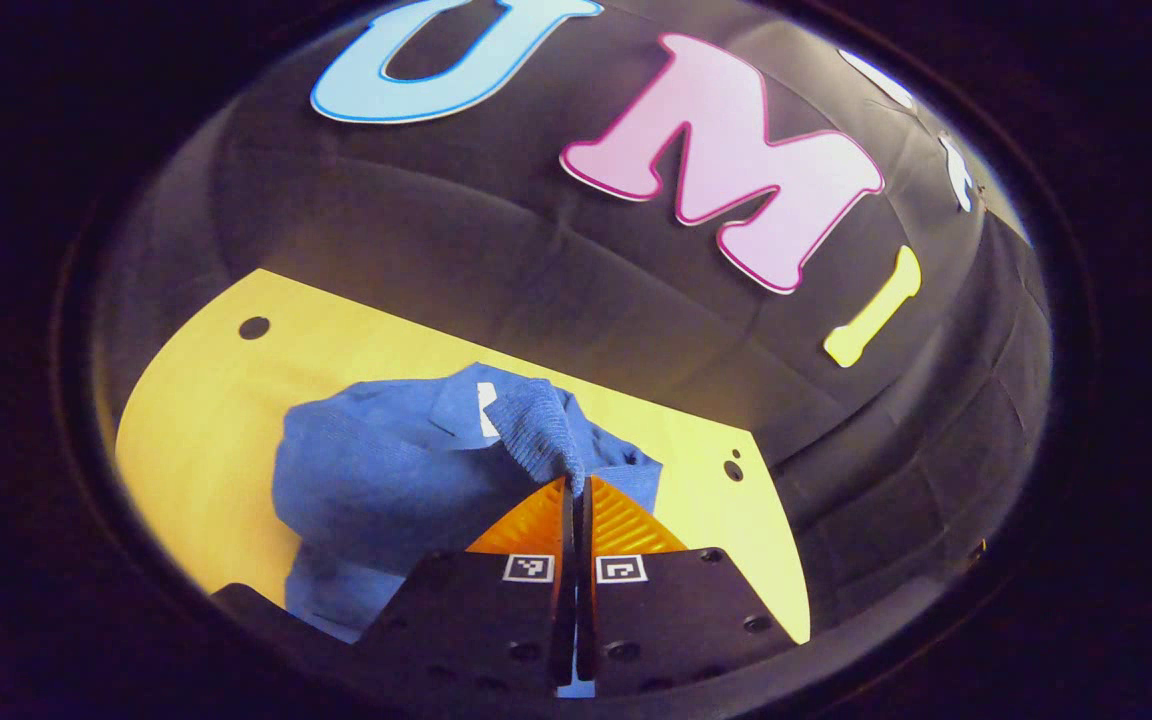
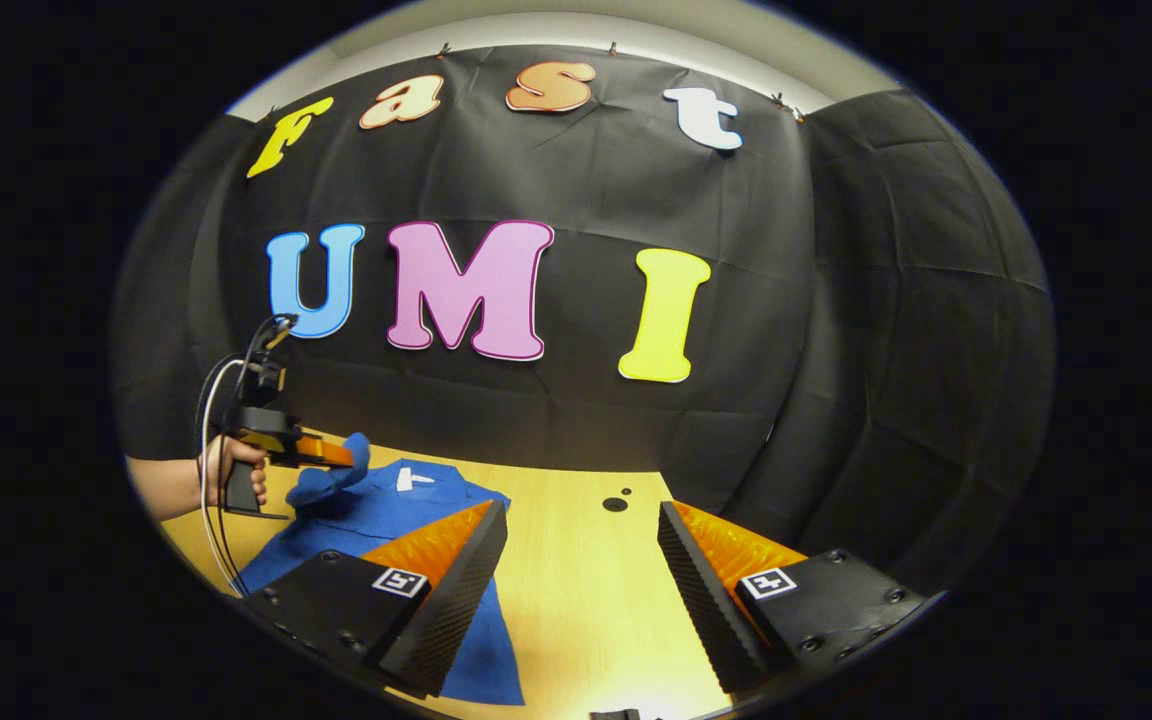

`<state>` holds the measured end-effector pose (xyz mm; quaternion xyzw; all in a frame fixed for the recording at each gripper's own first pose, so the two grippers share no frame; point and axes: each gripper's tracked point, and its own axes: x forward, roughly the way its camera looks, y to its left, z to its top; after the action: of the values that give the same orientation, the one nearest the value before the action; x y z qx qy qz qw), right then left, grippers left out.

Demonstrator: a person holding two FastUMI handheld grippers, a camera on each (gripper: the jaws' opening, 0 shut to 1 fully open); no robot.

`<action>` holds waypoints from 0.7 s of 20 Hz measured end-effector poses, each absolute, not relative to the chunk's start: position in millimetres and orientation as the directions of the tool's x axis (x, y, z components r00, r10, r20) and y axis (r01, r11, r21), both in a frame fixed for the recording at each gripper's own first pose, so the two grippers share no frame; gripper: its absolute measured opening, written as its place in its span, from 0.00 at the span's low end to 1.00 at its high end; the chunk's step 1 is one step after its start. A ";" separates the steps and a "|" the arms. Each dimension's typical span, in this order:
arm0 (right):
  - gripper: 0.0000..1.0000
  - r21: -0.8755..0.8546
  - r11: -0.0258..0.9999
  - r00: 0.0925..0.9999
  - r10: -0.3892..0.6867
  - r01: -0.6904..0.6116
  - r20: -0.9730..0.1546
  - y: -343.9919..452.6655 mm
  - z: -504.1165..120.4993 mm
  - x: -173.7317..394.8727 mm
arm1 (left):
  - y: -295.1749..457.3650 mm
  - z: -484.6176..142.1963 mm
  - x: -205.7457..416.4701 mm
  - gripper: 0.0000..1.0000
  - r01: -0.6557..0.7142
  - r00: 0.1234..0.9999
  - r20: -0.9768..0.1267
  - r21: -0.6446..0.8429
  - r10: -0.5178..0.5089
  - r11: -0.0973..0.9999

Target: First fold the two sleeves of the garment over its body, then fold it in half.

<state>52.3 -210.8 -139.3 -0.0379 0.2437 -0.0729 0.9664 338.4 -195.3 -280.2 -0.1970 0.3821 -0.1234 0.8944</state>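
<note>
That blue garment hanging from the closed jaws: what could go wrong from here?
1. The left gripper pinches just the end of the sleeve, so it might slip out before reaching the body.
2. Lifting may drag the blue garment across the table and bunch it.
3. The right gripper hangs open, holding nothing down.

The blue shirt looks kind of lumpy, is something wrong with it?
Nothing is broken or spilled. The blue shirt lies rumpled on the yellow table because the left claw is pinching its sleeve cuff and lifting it. The right claw hangs open above the table.
</note>
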 end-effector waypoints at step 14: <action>0.97 -0.053 0.993 0.844 -0.120 0.108 -0.523 -233.1 -183.1 49.6 | -233.1 -278.6 320.1 0.85 0.099 0.731 -0.608 -0.356 -0.310 0.929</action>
<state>49.6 -233.1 -183.1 -0.0109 0.2732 -0.0594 0.9601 320.1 -233.1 -278.6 -0.1514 0.3495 -0.1114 0.9179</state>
